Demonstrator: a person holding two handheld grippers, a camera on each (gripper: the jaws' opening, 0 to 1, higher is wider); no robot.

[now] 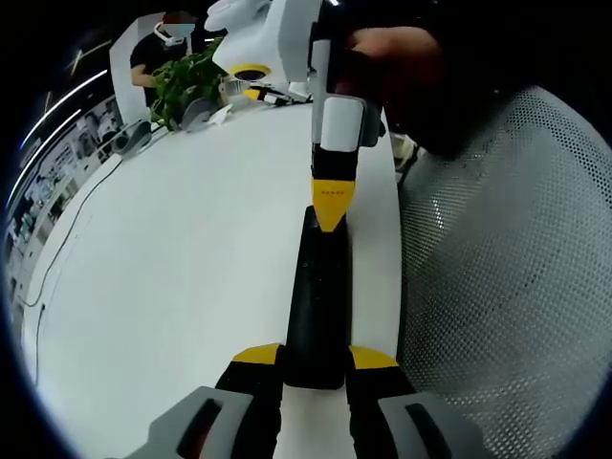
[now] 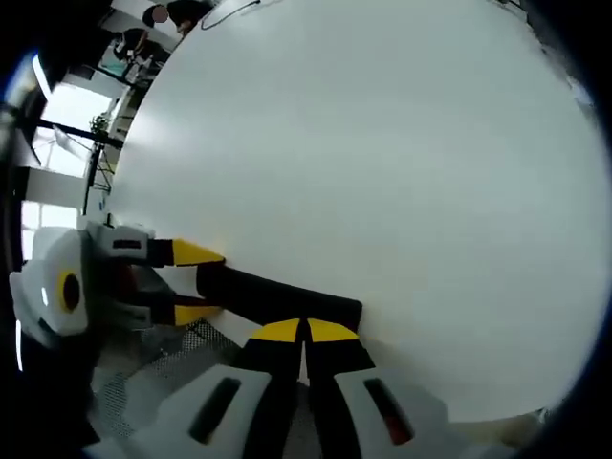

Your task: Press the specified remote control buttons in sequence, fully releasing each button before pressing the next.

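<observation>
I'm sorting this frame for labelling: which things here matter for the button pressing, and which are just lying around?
Part of the job:
remote control
left gripper, jaws gripping its near end
right gripper, jaws closed, tips at the remote

Just around:
white table
potted plant
cable
mesh chair back

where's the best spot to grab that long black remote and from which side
Grip the long black remote across its narrow width at the near end, coming in along its length from the white table's edge. It lies flat and slim, so its long sides suit opposing jaws. The left gripper already straddles that end, leaving the far end free for the right gripper.
</observation>
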